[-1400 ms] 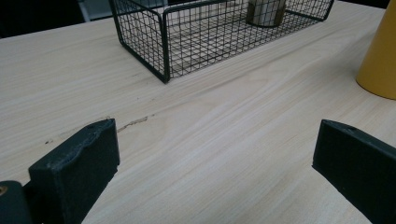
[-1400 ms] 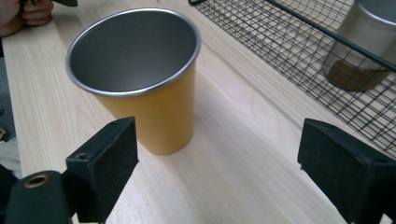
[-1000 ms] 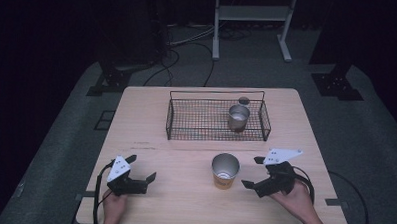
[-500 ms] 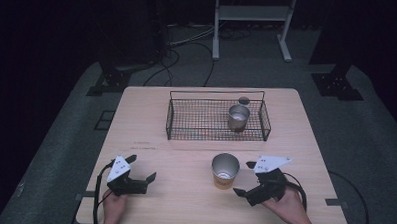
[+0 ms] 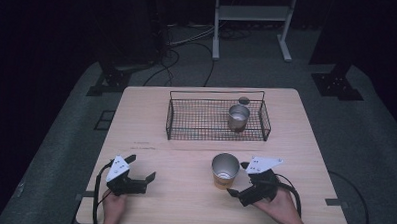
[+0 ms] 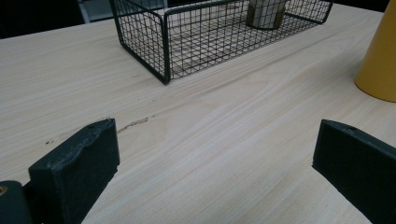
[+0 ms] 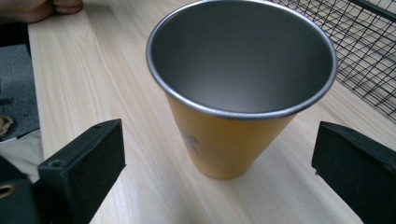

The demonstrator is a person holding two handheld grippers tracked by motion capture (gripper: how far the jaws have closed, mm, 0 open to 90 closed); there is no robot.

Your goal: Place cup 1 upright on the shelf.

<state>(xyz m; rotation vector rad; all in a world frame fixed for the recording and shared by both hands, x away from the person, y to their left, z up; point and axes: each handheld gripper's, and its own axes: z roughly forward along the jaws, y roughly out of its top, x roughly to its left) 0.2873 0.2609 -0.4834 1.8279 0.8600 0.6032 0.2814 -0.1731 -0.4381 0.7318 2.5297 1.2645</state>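
Yellow cup [image 7: 224, 140], light, rigid, slick steel, tapered; right gripper [image 5: 239, 181] jaws, just opened wide, straddle it untouched; grip mid-wall.

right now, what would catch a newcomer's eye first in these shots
The yellow cup with its steel-grey inside stands upright on the table, just ahead of the right gripper, whose jaws have just been opening and stand wide, not touching it. Behind it sits a black wire basket holding a second metal cup.
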